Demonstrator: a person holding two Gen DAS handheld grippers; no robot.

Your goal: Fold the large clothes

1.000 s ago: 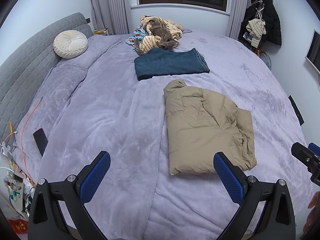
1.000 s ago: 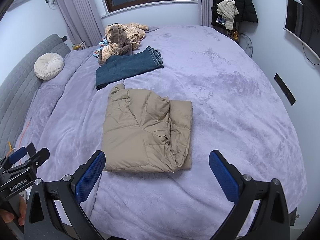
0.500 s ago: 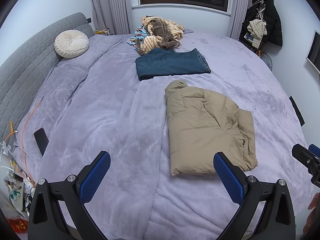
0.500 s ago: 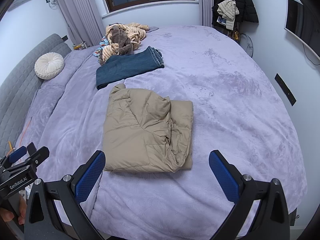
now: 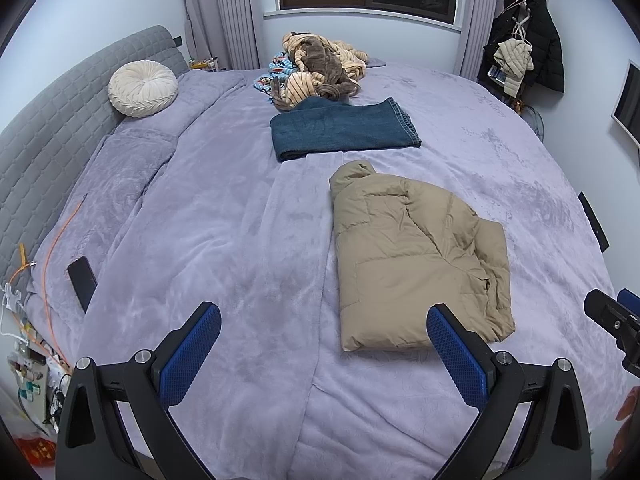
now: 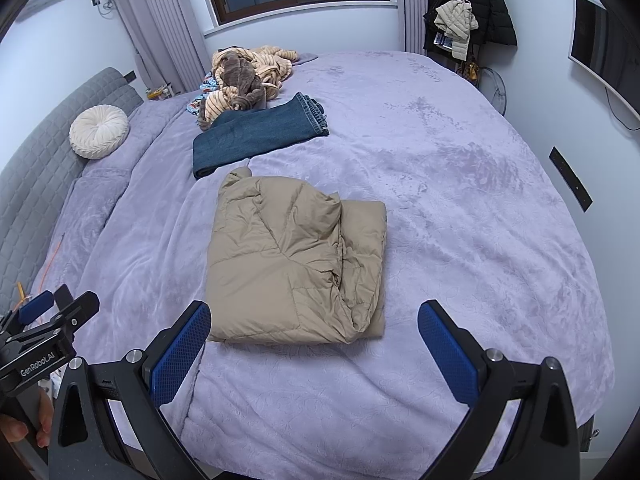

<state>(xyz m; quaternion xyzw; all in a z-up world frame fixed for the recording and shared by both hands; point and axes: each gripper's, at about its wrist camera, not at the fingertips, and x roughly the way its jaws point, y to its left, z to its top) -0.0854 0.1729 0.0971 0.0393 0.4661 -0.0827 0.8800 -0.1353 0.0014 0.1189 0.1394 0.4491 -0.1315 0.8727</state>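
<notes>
My left gripper [image 5: 324, 344] and right gripper [image 6: 314, 340] both gape, empty; folded tan puffer jacket [image 6: 296, 264] on the lilac bed; only left view shows black phone [image 5: 82, 282]

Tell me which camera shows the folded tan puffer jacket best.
The right wrist view: the tan puffer jacket lies central, whole, between the open jaws. In the left wrist view the jacket sits right of centre, its near corner hidden behind one finger.

Open blanket [image 5: 224, 216] left of tan jacket [image 5: 412, 256]; also right. Folded jeans [image 5: 344, 128] just beyond its collar.
</notes>
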